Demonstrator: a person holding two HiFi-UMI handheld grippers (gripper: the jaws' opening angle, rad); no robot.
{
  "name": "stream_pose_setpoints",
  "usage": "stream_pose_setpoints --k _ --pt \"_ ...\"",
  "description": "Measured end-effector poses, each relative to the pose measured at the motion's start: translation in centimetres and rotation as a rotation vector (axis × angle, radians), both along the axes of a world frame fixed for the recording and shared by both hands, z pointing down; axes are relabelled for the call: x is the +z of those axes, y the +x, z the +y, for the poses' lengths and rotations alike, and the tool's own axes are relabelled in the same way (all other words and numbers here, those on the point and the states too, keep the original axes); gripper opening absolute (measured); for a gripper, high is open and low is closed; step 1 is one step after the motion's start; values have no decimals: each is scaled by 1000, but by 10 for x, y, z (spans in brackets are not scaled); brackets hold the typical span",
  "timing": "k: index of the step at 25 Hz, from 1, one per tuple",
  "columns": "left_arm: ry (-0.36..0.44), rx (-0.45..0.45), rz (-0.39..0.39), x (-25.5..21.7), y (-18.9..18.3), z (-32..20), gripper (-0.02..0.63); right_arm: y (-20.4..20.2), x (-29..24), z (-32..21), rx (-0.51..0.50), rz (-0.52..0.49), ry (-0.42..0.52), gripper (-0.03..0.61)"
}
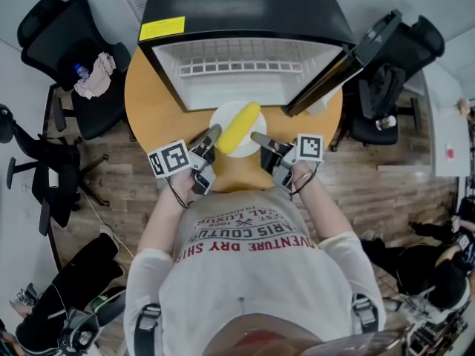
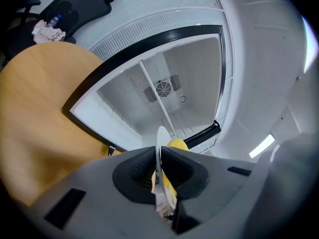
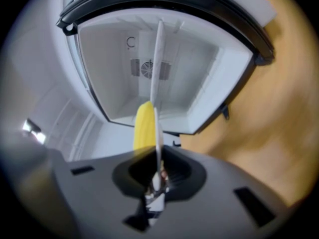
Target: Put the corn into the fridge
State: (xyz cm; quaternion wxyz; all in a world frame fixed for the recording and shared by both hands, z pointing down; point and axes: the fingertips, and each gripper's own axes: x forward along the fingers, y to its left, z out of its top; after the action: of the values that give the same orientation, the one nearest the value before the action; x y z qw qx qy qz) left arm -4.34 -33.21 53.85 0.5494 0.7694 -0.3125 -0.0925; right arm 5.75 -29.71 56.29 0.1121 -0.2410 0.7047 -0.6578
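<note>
Corn (image 1: 239,127) sits loose on a white plate (image 1: 220,119), left claw (image 1: 213,133) and right claw (image 1: 257,137) both pinched shut on its rim, right at the open fridge (image 1: 245,6). Tilt either side and it'll probably roll off onto the worktop (image 1: 148,102).

Soft, even light fills my head view. The white fridge (image 1: 241,80) interior glows. Both gripper views bow and darken to black at the corners; my right one is blurred.
</note>
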Motion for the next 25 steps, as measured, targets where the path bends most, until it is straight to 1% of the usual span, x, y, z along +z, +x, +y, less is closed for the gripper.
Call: stream_pose_setpoints --k 4,6,10,12,14,16,18,22,25 --pt "45 -18 -37 -11 -2 -11 48 -1 -4 -10 19 -29 -8 43" --pt "56 -39 -43 -15 -6 -17 52 1 -5 -17 38 -24 -8 43" --pt "74 -96 -27 -23 -21 -29 55 11 -7 -33 114 -8 -32 43" --pt "115 -104 -37 -29 -27 -33 55 15 -12 -43 158 -2 -33 43" --pt "184 -106 -78 -35 -31 -34 55 17 -21 -53 200 -6 -26 44" --pt "252 -107 -136 -40 -33 -34 55 18 -32 -62 236 -20 -13 44" --pt "304 -104 -180 -45 -34 -34 52 17 -43 -68 266 -29 1 44" --pt "372 -106 -244 -51 -34 -33 35 17 -57 -78 335 -46 2 44" --pt "411 -99 -313 -50 -34 -31 29 17 -59 -87 392 -51 -16 44"
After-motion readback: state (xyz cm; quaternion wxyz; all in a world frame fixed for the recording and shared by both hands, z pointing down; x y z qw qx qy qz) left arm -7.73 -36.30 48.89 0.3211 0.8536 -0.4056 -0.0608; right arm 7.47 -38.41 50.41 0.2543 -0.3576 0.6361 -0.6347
